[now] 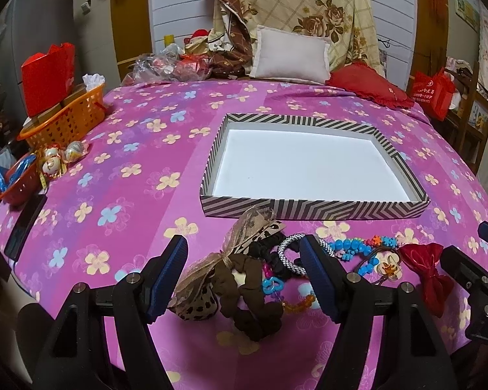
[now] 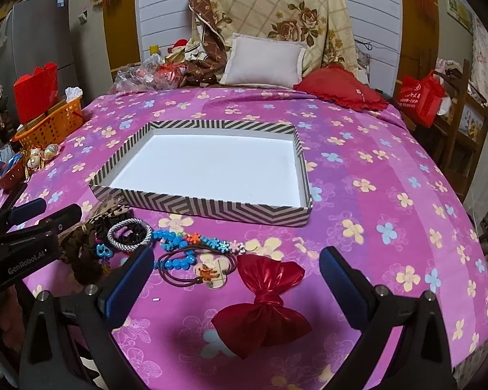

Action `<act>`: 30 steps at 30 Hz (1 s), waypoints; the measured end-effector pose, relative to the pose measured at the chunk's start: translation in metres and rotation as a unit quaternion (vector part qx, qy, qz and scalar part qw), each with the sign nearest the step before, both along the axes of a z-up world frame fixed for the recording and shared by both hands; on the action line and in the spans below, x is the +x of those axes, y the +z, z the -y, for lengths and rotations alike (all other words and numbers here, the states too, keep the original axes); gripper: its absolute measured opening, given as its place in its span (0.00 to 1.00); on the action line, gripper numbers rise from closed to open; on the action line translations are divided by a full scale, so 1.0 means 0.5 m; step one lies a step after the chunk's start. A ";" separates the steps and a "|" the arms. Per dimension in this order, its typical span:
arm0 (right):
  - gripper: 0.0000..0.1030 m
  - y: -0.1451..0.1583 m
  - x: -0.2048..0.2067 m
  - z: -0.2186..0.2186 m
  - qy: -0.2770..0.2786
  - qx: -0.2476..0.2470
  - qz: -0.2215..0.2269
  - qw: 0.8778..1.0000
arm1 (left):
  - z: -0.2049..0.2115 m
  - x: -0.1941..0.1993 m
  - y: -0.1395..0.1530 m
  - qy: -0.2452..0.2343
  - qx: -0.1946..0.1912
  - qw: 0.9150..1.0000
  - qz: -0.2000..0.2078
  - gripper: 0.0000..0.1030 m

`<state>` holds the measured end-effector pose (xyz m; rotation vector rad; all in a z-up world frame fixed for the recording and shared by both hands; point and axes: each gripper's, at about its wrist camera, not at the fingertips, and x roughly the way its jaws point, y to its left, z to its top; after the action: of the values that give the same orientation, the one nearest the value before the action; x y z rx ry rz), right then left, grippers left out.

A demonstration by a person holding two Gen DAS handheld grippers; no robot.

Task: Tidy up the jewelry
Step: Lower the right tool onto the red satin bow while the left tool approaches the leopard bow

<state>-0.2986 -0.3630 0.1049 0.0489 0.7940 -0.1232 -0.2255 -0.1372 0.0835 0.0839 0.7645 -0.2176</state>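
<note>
A shallow striped box (image 1: 312,209) (image 2: 211,209) with a white inside lies on the pink flowered bedspread. In front of it is a pile of hair pieces: a brown scrunchie (image 1: 253,295), a leopard ribbon bow (image 1: 244,227), a black-and-white bangle (image 1: 288,255) (image 2: 130,235), blue beads (image 1: 351,247) (image 2: 175,240), a hair tie with a charm (image 2: 208,273) and a red bow (image 1: 429,273) (image 2: 266,305). My left gripper (image 1: 244,256) is open above the scrunchie and bangle. My right gripper (image 2: 237,263) is open above the red bow.
An orange basket (image 1: 65,120) with a red bag, wrapped sweets (image 1: 58,159) and a small red basket (image 1: 16,178) sit at the left bed edge. Pillows (image 1: 289,55) and a red cushion (image 1: 367,87) lie at the head. A red bag (image 2: 419,97) stands right.
</note>
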 end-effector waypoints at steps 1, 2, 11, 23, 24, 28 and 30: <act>1.00 0.000 0.001 0.000 -0.001 -0.001 -0.001 1.000 | 0.000 0.000 -0.001 0.000 0.000 1.000 -0.001 0.52; 1.00 0.000 0.001 0.001 -0.001 0.001 -0.002 1.000 | -0.001 0.001 0.000 0.000 0.000 1.000 -0.001 0.52; 1.00 -0.007 0.005 -0.005 0.005 0.004 -0.009 1.000 | 0.004 0.002 -0.006 -0.004 0.004 1.000 -0.004 0.52; 1.00 -0.009 0.008 -0.002 0.000 0.007 -0.012 1.000 | 0.006 0.002 -0.010 -0.004 0.004 1.000 -0.006 0.52; 1.00 -0.009 0.008 -0.002 -0.001 0.008 -0.011 1.000 | 0.006 0.002 -0.010 -0.004 0.004 1.000 -0.007 0.52; 1.00 -0.012 0.007 0.001 -0.005 0.009 -0.011 1.000 | 0.006 0.002 -0.011 -0.004 0.005 1.000 -0.007 0.52; 1.00 -0.016 0.007 0.002 -0.007 0.010 -0.014 1.000 | 0.007 0.000 -0.014 -0.004 0.005 1.000 -0.008 0.52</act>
<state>-0.2949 -0.3641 0.0971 0.0715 0.8229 -0.1292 -0.2253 -0.1407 0.0764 0.0947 0.7816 -0.2218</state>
